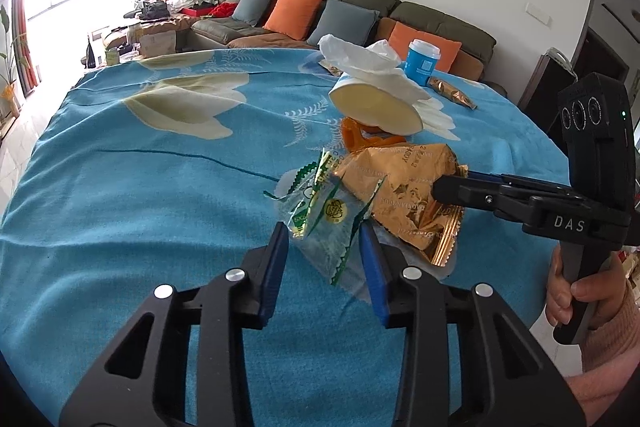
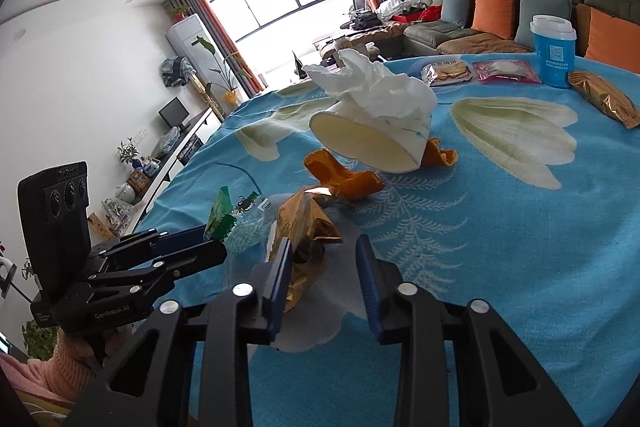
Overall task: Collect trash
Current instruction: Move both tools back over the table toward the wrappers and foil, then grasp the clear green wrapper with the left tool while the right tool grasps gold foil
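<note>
A clear green-printed wrapper (image 1: 324, 219) lies between the open fingers of my left gripper (image 1: 323, 233). Beside it lies a crumpled gold wrapper (image 1: 404, 199), which sits between the open fingers of my right gripper (image 2: 322, 247) in the right wrist view (image 2: 304, 239). The right gripper also shows from the side in the left wrist view (image 1: 440, 189). Behind them are orange peel (image 2: 344, 175) and a tipped white paper cup (image 2: 372, 139) stuffed with white tissue (image 2: 376, 83). All rest on a blue flowered tablecloth (image 1: 140, 187).
At the table's far side stand a blue cup with a white lid (image 2: 554, 51), a gold snack packet (image 2: 604, 99), a pink packet (image 2: 506, 71) and a cracker packet (image 2: 448, 71). A sofa with orange and grey cushions (image 1: 360, 11) lies beyond.
</note>
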